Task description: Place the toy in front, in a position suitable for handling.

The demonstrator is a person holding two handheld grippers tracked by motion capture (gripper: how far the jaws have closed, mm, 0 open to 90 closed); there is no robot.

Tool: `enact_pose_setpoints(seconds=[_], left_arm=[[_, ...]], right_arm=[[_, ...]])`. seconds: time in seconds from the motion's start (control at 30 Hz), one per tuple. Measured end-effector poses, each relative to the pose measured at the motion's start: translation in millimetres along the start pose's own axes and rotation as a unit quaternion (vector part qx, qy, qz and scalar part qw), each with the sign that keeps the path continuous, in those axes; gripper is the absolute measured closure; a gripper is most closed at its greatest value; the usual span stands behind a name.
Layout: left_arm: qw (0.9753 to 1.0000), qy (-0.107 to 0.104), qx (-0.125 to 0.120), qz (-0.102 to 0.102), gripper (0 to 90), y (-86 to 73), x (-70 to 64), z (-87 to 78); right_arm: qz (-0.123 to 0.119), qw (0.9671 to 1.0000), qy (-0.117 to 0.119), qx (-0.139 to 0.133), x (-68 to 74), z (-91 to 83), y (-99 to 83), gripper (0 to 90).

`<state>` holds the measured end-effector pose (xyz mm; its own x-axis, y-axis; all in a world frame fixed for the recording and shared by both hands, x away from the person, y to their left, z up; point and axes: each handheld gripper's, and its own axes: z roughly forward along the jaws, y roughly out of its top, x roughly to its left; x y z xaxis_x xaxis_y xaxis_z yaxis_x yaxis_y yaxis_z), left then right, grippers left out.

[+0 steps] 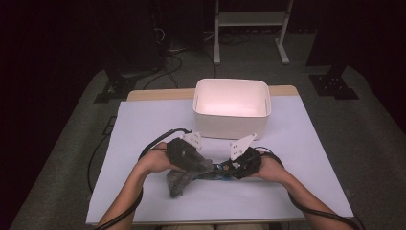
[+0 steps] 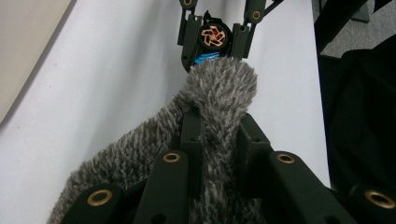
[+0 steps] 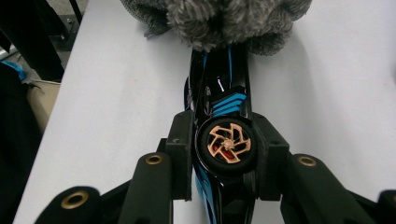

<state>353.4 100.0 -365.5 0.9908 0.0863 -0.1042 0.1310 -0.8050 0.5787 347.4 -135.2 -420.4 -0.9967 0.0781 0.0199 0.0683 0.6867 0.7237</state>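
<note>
A grey fuzzy cloth (image 1: 184,175) lies near the table's front middle, and my left gripper (image 1: 187,154) is shut on it. In the left gripper view the cloth (image 2: 219,88) bulges up between the two black jaws. A black and blue toy car (image 3: 219,88) with a gold-spoked wheel (image 3: 228,144) is held by my right gripper (image 1: 242,165), whose jaws clamp that wheel from both sides. The cloth (image 3: 224,18) covers the car's far end. In the left gripper view the car's wheel (image 2: 213,36) sits just beyond the cloth, inside the right gripper's jaws.
A white bin (image 1: 232,106) stands open behind the grippers at the table's middle back. The table (image 1: 143,129) wears a pale lavender cover. Cables trail on the floor at the left, and a white frame stands beyond the table.
</note>
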Motion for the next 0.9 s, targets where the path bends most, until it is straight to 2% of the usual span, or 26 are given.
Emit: enact_pose_setpoints(seconds=[0.1, 0.13, 0.17, 0.2, 0.23, 0.27, 0.53, 0.6, 0.8, 0.9], left_arm=[[1.0, -0.005, 0.001, 0.0, 76.3, 0.8, 0.6, 2.4], [1.0, -0.006, 0.001, -0.001, 76.3, 0.7, 0.4, 2.8], [1.0, -0.007, 0.0, -0.003, 76.3, 0.4, 0.1, 2.9], [0.9999, -0.01, 0.001, -0.002, 76.3, 0.2, -0.3, 3.0], [0.9999, -0.01, 0.002, -0.001, 76.3, 0.1, -1.4, 3.1], [0.9999, -0.013, 0.001, 0.001, 76.3, -0.4, -3.7, 3.3], [0.9997, -0.022, 0.004, 0.01, 76.3, -2.2, -13.7, 4.0], [0.9996, -0.025, 0.005, 0.01, 76.0, -2.7, -16.8, 4.2], [0.999, -0.035, 0.013, 0.024, 76.0, -4.2, -27.0, 6.9], [0.999, -0.031, 0.013, 0.028, 76.0, -5.2, -31.7, 8.3]], right_arm=[[0.01, 0.9999, 0.0, -0.006, 0.0, 1.0, -4.6, 63.5], [0.027, 0.9995, -0.002, -0.016, 1.5, 0.9, -7.0, 62.2], [0.027, 0.9995, -0.002, -0.016, 1.5, 0.9, -7.0, 62.2], [0.034, 0.9992, 0.001, -0.02, 1.3, 1.0, -7.9, 59.3], [0.05, 0.9984, 0.004, -0.027, 2.4, 1.6, -9.1, 52.7], [0.054, 0.9982, 0.005, -0.027, 3.3, 2.1, -9.3, 49.9], [0.08, 0.9961, 0.014, -0.035, 6.7, 0.0, -8.5, 37.0], [0.102, 0.9937, 0.017, -0.044, 7.8, -2.5, -8.0, 34.2], [0.115, 0.9926, 0.01, -0.038, 11.4, -2.1, -9.6, 30.6], [0.122, 0.9917, 0.01, -0.038, 12.8, -0.1, -12.5, 28.2]])
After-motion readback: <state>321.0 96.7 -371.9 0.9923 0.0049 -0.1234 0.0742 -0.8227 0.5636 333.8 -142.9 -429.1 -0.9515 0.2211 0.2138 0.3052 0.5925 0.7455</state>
